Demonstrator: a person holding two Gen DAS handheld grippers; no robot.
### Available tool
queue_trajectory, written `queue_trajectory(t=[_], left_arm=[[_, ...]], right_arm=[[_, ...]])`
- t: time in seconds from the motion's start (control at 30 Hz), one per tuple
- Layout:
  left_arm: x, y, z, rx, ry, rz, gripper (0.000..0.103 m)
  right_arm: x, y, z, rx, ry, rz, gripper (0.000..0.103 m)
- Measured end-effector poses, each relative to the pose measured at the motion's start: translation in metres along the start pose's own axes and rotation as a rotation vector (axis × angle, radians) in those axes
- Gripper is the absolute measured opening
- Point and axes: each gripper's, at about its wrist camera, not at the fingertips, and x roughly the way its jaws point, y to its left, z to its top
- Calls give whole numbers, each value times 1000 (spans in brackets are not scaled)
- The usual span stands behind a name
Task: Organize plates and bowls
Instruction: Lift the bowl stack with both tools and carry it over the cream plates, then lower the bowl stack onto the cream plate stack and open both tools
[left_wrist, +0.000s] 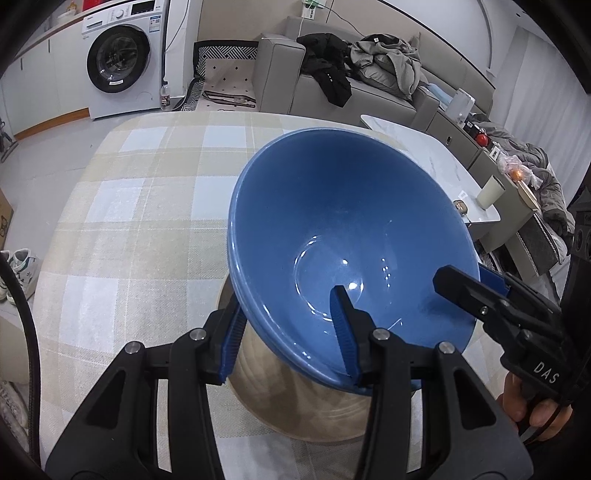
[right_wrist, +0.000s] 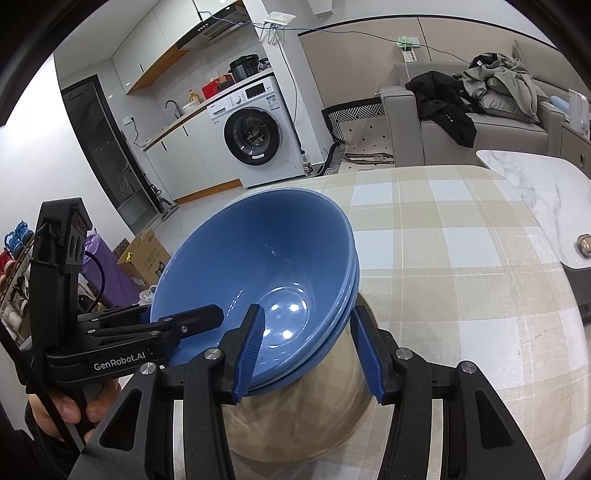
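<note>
Blue bowls, glazed, nested as a stack of at least two rims, tilted. They sit in or on a beige bowl that rests on the plaid-clothed table. Left gripper: jaws partly open, straddling the near wall of the blue stack, one blue pad inside, the other outside against the rim; it grips the stack. Right gripper: jaws likewise partly open, clamped across the opposite wall, one pad inside the bowl, one outside. Each gripper is held by a hand at its handle. Beyond the table: a white washing machine, a grey sofa with heaped clothing, and a marble side table.
</note>
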Motion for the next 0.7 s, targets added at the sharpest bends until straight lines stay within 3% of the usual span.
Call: queue_trajectory(t=[0.4,0.63,0.7], left_arm=[[-2,4,-6,24,-12,-8,44],[-2,-1,-8,52,-21,-8,52],[-3,-1,-9,63,-31,-8,59]], right_arm=[[0,-1,2,-11,7,1,51],[-1,4,2,-26,12,-6,51],[-2,3,2,-25,12,-6,54]])
